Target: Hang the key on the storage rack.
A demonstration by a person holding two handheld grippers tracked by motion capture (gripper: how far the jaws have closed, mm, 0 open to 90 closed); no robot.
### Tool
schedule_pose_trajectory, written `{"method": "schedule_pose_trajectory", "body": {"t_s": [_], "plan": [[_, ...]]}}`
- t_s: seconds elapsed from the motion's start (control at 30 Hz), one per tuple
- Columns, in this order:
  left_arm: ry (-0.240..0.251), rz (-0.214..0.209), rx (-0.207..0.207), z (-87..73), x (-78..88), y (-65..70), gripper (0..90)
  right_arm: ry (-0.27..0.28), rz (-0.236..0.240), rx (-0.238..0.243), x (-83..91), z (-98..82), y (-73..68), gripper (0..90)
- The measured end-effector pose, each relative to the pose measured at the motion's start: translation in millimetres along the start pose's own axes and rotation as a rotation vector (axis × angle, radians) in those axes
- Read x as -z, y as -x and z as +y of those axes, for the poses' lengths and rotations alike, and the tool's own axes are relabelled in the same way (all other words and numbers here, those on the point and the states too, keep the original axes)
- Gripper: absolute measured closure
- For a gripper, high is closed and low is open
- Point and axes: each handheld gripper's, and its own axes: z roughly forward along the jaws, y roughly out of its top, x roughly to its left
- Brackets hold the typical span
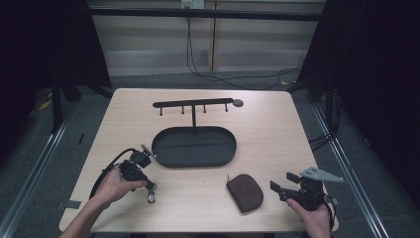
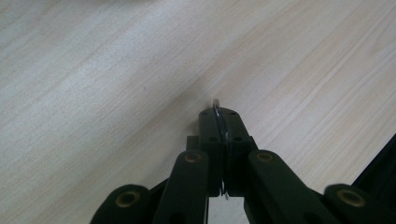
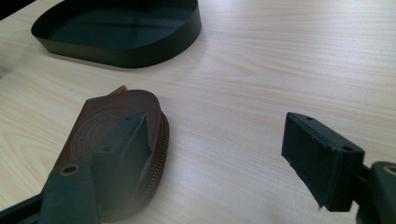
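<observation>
Left gripper (image 2: 219, 122) is pinching a thin silver metal key ring (image 2: 218, 116) edge-on, lifting it cleanly off the pale wooden surface (image 2: 93, 70). Right gripper (image 3: 219, 154) is waiting wide, a brown zipped leather pouch (image 3: 112, 121) lying beside its left jaw.

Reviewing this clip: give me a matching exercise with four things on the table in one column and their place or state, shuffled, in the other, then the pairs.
Things:
1. left gripper
2. right gripper
3. brown pouch
4. black oval tray

Places or states:
A. lies flat on the table near its front edge, untouched
B. jaws shut on a thin metal ring
C. sits mid-table in front of the hook rack
D. jaws open, nothing between them, just right of the pouch

Pairs: 1-B, 2-D, 3-A, 4-C
</observation>
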Motion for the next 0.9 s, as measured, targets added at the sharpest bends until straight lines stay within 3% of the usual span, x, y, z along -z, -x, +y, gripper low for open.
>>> {"method": "schedule_pose_trajectory", "body": {"t_s": [0.2,0.33,0.37,0.6,0.83,0.9], "plan": [[-0.009,0.019,-0.051,4.4,17.6,7.5,89.2,-0.004,0.001,-0.002,-0.1,-0.1,0.2,22.9],[-0.014,0.05,-0.051,6.1,25.9,9.9,89.4,-0.006,0.0,-0.002,-0.4,-0.2,0.1,22.9],[-0.004,0.079,-0.052,7.5,32.0,12.5,89.4,-0.006,0.001,-0.001,-0.4,-0.2,0.0,22.9],[0.007,0.08,-0.089,13.2,46.3,16.1,89.4,-0.005,0.003,-0.004,-0.1,-0.3,0.1,22.8],[0.02,0.068,-0.095,17.5,54.4,17.1,89.4,-0.004,0.007,-0.004,-0.5,-0.3,0.3,22.7],[0.004,0.084,-0.092,21.2,52.9,17.3,89.4,-0.009,0.013,0.0,-1.1,-0.3,0.1,22.6]]}}
